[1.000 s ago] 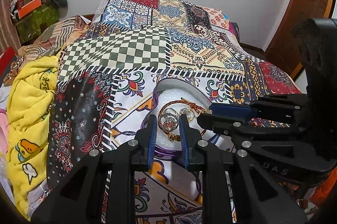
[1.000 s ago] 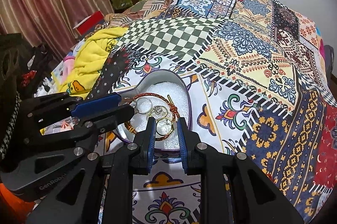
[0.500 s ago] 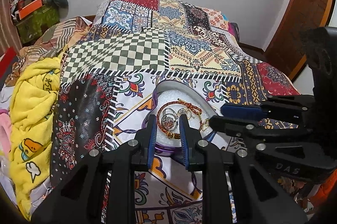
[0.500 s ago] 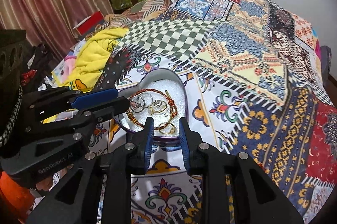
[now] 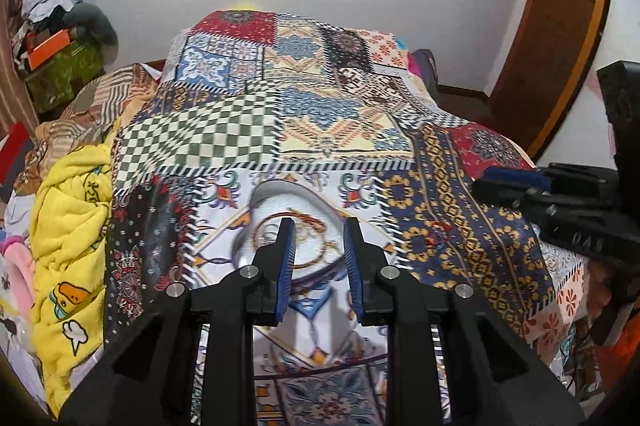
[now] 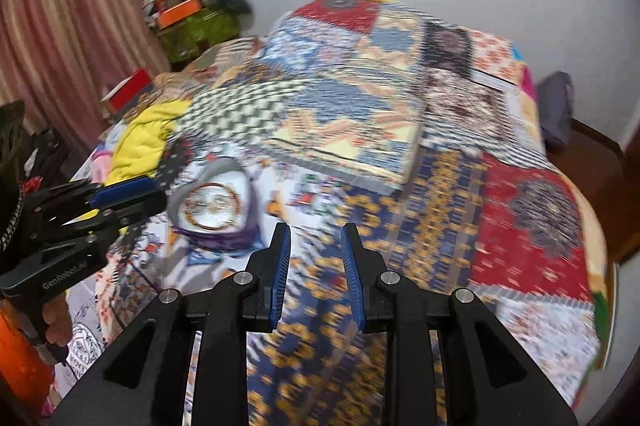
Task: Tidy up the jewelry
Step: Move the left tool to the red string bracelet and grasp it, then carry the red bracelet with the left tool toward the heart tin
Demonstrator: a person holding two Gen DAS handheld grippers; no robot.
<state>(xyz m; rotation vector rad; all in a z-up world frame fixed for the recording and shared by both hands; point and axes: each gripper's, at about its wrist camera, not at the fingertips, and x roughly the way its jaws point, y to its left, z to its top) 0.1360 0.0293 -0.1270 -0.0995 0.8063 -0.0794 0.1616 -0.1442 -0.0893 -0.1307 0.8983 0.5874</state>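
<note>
A heart-shaped box [image 5: 276,191] with a white lining lies on the patchwork quilt [image 5: 344,130]. In it are a red-orange bracelet [image 5: 310,222] and some rings. My left gripper [image 5: 318,226] hovers open just in front of the box, nothing between its fingers. In the blurred right wrist view the box [image 6: 218,166] sits to the left, with the jewelry [image 6: 212,206] inside. My right gripper [image 6: 315,228] is open and empty over the quilt [image 6: 420,210], to the right of the box. Each gripper shows in the other's view: the right gripper [image 5: 520,186], the left gripper [image 6: 120,196].
A yellow blanket [image 5: 68,226] is bunched along the bed's left side. Piled clutter [image 5: 56,54] stands at the back left near a striped curtain [image 6: 60,38]. A wooden door [image 5: 560,38] is at the right. A hand [image 6: 52,318] holds the left gripper.
Both grippers have drawn back and up from the box. The right one has swung to the right, away from it. The jewelry stays in the box.
</note>
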